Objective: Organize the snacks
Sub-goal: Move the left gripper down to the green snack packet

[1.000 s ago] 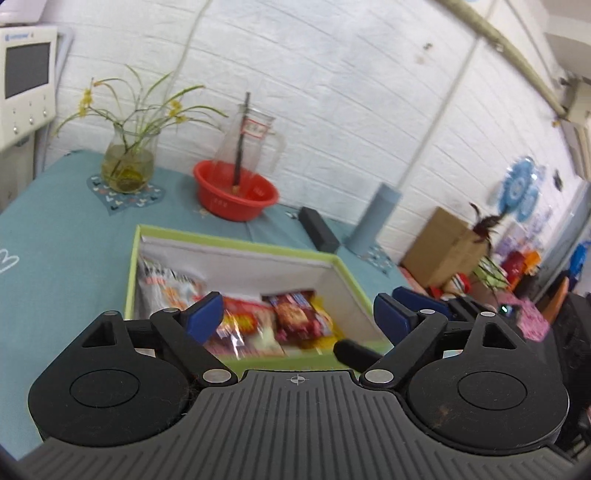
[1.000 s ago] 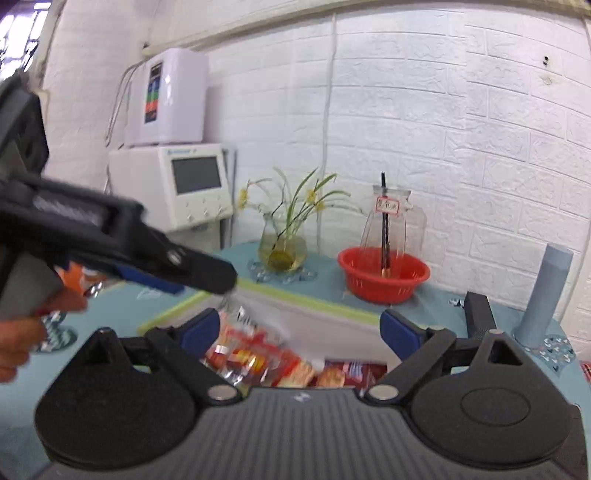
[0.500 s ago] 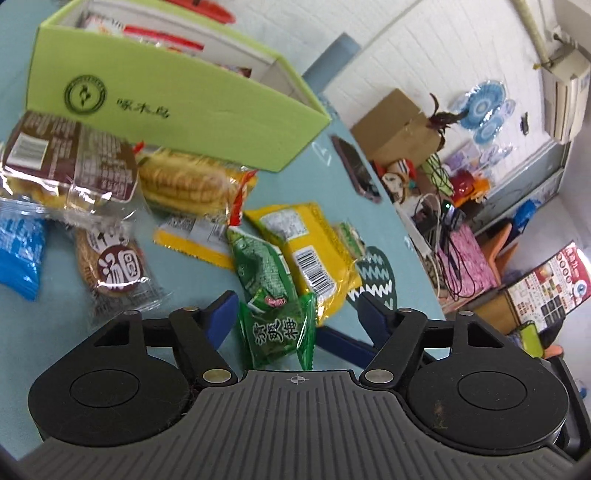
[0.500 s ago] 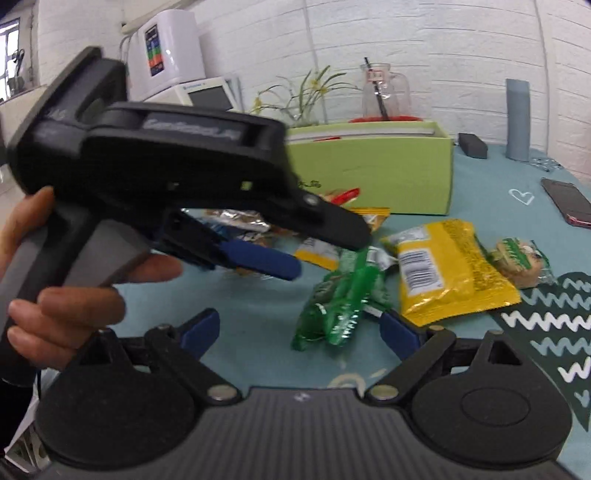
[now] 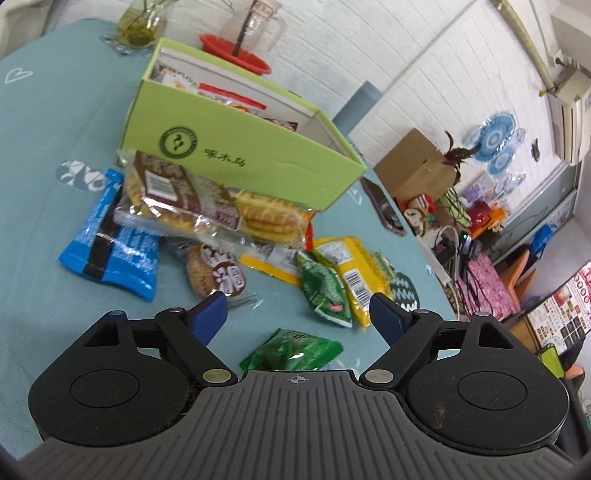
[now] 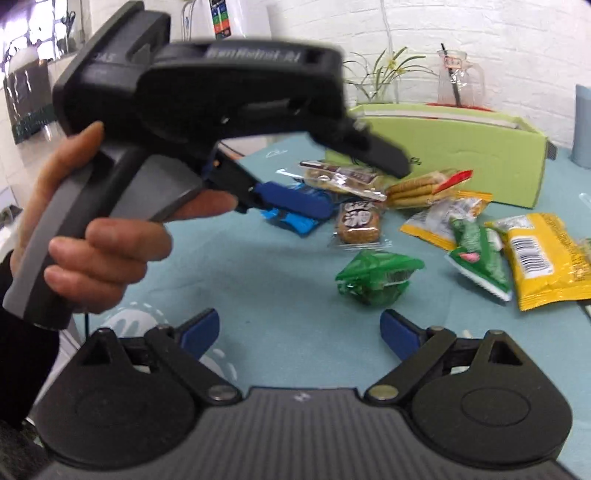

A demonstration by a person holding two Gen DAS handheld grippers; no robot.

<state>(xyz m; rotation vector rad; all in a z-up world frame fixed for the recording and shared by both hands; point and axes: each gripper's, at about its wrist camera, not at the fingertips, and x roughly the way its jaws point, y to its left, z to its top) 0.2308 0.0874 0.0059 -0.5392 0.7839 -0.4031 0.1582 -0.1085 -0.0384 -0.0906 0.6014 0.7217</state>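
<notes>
Green foil snack packet (image 5: 291, 350) flat on teal tablecloth (image 5: 44, 155), low between the fingers of left gripper (image 5: 297, 314) but untouched; blue pads (image 5: 210, 314) clear of it on both sides. Left jaws just been opening, now wide, nothing held. Same packet (image 6: 376, 275) seen from right wrist view, lying ahead of right gripper (image 6: 299, 330); right jaws wide apart, empty, above bare cloth.

Left gripper body (image 6: 207, 96) held in a hand (image 6: 96, 240) at upper left of right wrist view, blurred, fingers angled down toward the snack pile.

Lime-green cardboard box (image 5: 236, 147) open at top, some packets inside, standing behind the loose snacks. Loose on cloth in front of box: blue wrapper (image 5: 110, 247), brown-labelled biscuit pack (image 5: 177, 195) partly over a stack of ridged biscuits (image 5: 269, 218), round cookie in clear wrap (image 5: 218, 273), second green packet (image 5: 325, 291) overlapping a yellow bag (image 5: 354, 273).

Red bowl (image 5: 236, 51) and glass vase with stems (image 5: 140, 26) beyond box, near white brick wall (image 5: 369, 44).
</notes>
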